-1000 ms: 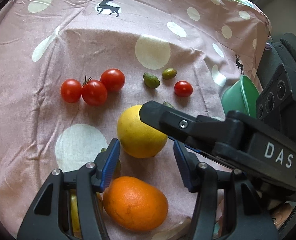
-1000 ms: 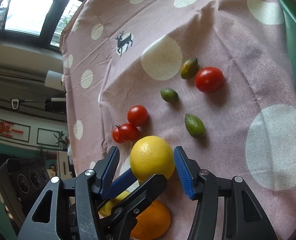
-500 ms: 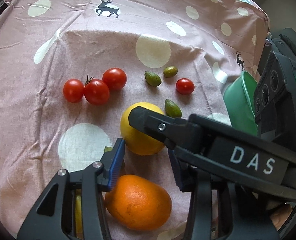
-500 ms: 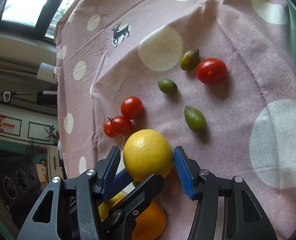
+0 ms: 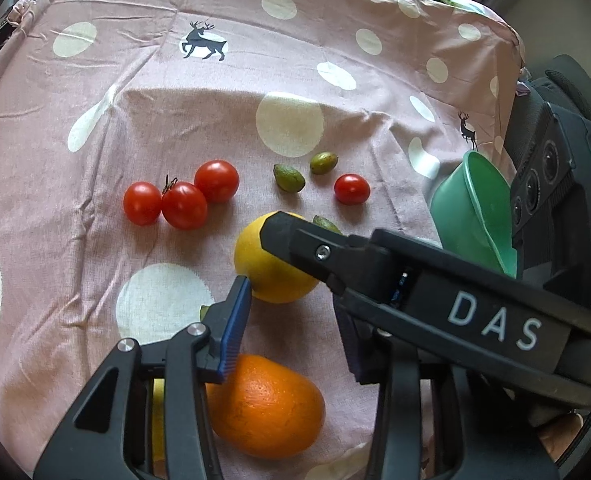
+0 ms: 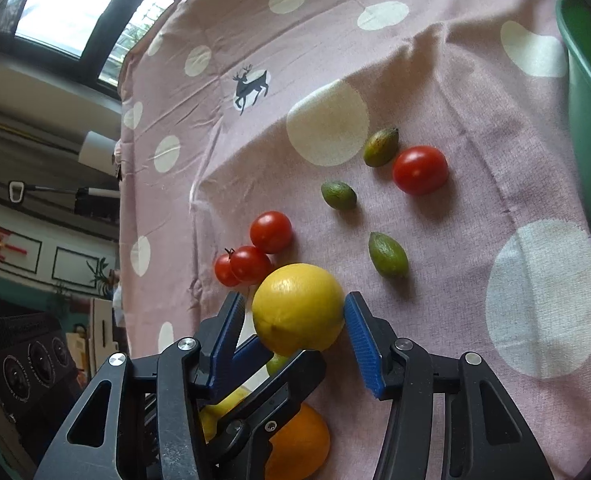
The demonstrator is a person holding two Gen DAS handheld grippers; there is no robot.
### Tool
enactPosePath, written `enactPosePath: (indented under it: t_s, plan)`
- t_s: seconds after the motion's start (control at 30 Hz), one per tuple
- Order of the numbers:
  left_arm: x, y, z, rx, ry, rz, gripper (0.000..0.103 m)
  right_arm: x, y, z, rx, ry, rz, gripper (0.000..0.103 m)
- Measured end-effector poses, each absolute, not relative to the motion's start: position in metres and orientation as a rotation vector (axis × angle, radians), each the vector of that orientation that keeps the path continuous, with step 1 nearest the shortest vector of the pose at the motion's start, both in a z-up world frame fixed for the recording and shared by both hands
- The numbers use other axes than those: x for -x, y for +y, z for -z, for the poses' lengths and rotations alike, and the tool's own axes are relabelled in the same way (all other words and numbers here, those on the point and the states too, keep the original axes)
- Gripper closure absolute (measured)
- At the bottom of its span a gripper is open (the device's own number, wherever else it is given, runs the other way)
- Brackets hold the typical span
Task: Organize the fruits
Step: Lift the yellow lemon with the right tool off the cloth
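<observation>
A round yellow citrus fruit (image 6: 297, 312) lies on the pink spotted cloth between my right gripper's (image 6: 293, 300) blue pads. Those jaws are closing; the right pad is at its skin and a thin gap shows at the left pad. In the left wrist view the right gripper's black finger (image 5: 319, 252) crosses over the same fruit (image 5: 263, 276). My left gripper (image 5: 291, 320) is also closing, with no pad seen pressing on anything. An orange (image 5: 263, 404) lies under it, near the finger bases. Its right finger is hidden behind the right gripper.
Three red tomatoes (image 5: 183, 200) cluster at the left and a single tomato (image 5: 351, 189) lies at the right. Small green fruits (image 5: 289, 178) lie between them. A green bowl (image 5: 471, 208) stands at the cloth's right edge. Another yellow fruit (image 5: 157, 420) lies under the left finger.
The left jaws have narrowed a good deal. The right gripper has pushed farther over the yellow fruit, which now sits deeper between its pads. The fruit on the cloth has not moved.
</observation>
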State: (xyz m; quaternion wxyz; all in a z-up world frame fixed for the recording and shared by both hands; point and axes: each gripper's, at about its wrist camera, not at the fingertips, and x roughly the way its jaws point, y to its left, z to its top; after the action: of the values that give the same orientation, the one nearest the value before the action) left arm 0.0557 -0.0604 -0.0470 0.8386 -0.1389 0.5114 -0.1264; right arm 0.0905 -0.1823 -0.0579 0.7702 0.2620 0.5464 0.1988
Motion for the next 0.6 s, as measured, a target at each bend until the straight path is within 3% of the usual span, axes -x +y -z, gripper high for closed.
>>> enactPosePath:
  t_s: [0.37,0.5,0.6]
  plan:
    - [-0.057,-0.056,0.041,0.335,1.038,0.297,0.065,-0.089,-0.189,0.048,-0.579,1.139,-0.408,0.048]
    - [-0.059,-0.041,0.039,0.377,1.010,0.238,0.054,-0.097,-0.192,0.048,-0.561,1.133,-0.354,0.048]
    - [-0.066,-0.035,0.045,0.371,1.020,0.183,0.052,-0.106,-0.189,0.050,-0.565,1.144,-0.358,0.048]
